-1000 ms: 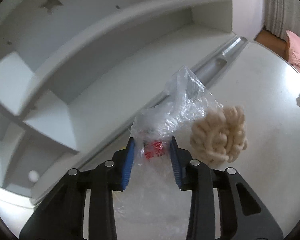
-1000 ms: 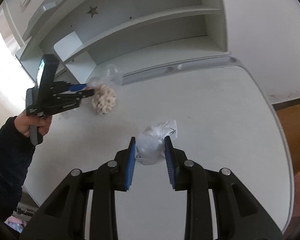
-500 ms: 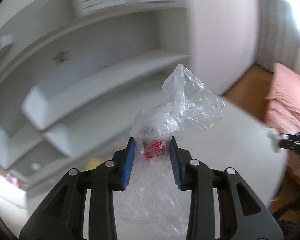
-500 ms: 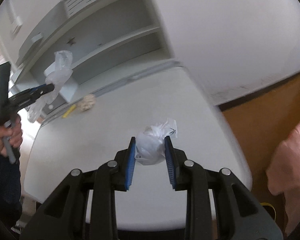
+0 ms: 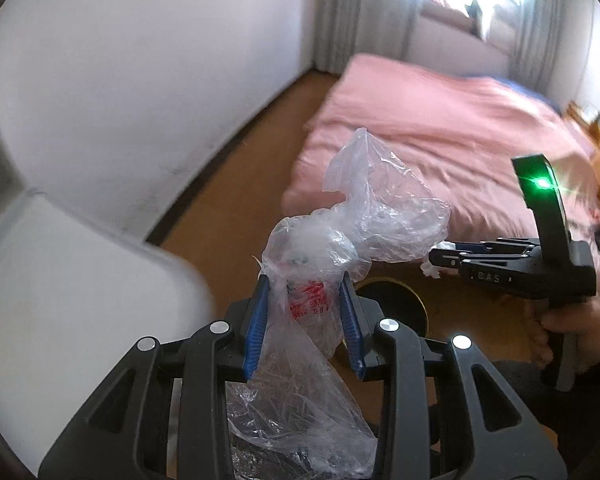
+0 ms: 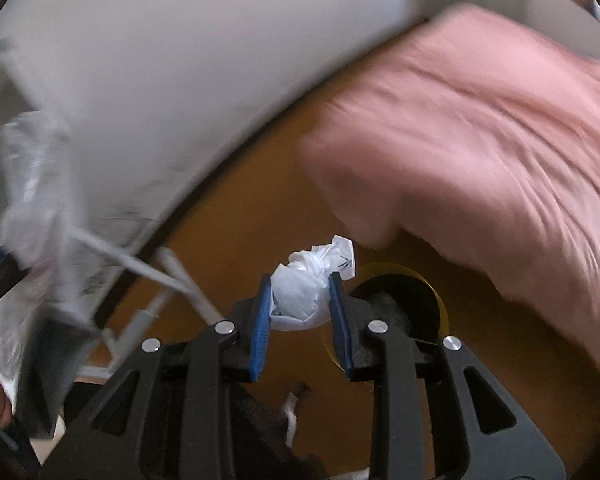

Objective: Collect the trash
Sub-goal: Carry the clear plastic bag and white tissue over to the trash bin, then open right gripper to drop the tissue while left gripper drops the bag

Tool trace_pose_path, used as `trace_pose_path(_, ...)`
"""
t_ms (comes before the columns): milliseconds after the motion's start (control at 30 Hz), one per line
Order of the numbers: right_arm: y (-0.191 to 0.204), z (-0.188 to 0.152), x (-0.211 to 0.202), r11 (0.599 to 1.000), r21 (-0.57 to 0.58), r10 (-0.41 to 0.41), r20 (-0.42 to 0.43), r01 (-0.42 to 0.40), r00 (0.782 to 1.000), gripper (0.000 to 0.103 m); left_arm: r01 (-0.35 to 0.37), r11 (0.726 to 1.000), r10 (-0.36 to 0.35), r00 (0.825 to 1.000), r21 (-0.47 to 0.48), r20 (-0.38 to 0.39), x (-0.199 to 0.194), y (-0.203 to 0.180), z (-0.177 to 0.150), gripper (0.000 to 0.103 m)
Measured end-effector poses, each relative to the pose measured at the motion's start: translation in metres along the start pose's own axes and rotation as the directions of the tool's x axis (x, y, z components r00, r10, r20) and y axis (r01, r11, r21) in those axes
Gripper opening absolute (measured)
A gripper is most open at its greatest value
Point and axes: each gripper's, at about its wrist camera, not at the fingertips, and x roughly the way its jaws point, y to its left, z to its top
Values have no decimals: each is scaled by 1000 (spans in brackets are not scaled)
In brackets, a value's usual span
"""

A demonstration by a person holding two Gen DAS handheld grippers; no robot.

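My left gripper (image 5: 305,300) is shut on a crumpled clear plastic bag (image 5: 364,216) with red print, held in the air above the floor. My right gripper (image 6: 300,300) is shut on a crumpled white paper wad (image 6: 306,292). A round black bin with a yellow rim (image 6: 400,296) stands on the wooden floor just beyond and below the right gripper; it also shows in the left wrist view (image 5: 396,300) behind the bag. The right gripper shows from the side in the left wrist view (image 5: 440,258). The left gripper with its bag shows blurred at the left of the right wrist view (image 6: 32,184).
A bed with a pink cover (image 5: 440,132) fills the right side of the room. The white desk corner (image 5: 80,272) is at the lower left, with a white wall (image 5: 140,60) behind. White desk legs (image 6: 172,276) stand on the wooden floor (image 5: 236,200).
Both grippers have swung away from the desk and shelves toward the floor and bed, each still holding its trash. The bin has come into view below them.
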Motion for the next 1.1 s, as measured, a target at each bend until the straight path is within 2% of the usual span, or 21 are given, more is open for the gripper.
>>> trace_pose_path(100, -33, -6, 17, 998, 50, -22, -55, 25, 998, 28, 62, 998, -62, 995, -1, -81, 42, -23, 1, 33)
trace_pose_path(167, -45, -10, 23, 997, 70, -18, -67, 23, 998, 28, 78, 997, -76, 991, 10, -112, 62, -33, 3, 33)
trace_pose_path(367, -64, -13, 29, 995, 102, -11, -58, 17, 998, 28, 97, 995, -94, 984, 10, -154, 99, -50, 15, 33)
trace_pose_path(433, -68, -14, 28, 994, 111, -16, -52, 21, 999, 33, 99, 995, -97, 982, 5, -161, 104, -53, 12, 33)
trace_pose_path(467, -71, -14, 26, 993, 114, -21, -49, 27, 999, 41, 102, 995, -102, 981, -6, -167, 109, -58, 12, 33)
trace_pose_path(533, -73, -14, 22, 992, 124, -24, -35, 28, 999, 56, 117, 993, -119, 976, -22, -183, 115, -62, 9, 33)
trace_pose_path(567, -75, -14, 20, 991, 134, -24, -27, 27, 999, 57, 122, 992, -125, 973, -24, -193, 118, -63, 9, 33)
trace_pose_path(733, -89, -11, 8, 982, 189, -15, 31, 9, 999, 57, 136, 991, -136, 965, -15, -224, 134, -73, 10, 33)
trace_pose_path(900, -105, -8, -12, 959, 275, -98, 117, 63, 988, 58, 169, 986, -163, 952, 3, -261, 155, -93, 12, 33)
trace_pose_path(1000, -115, -7, -18, 946, 317, -116, 142, 66, 983, 58, 199, 980, -189, 943, 10, -275, 164, -105, 16, 34)
trace_pose_path(1100, -124, -6, -24, 934, 353, -127, 169, 60, 977, 58, 225, 974, -207, 936, 31, -283, 172, -117, 18, 44)
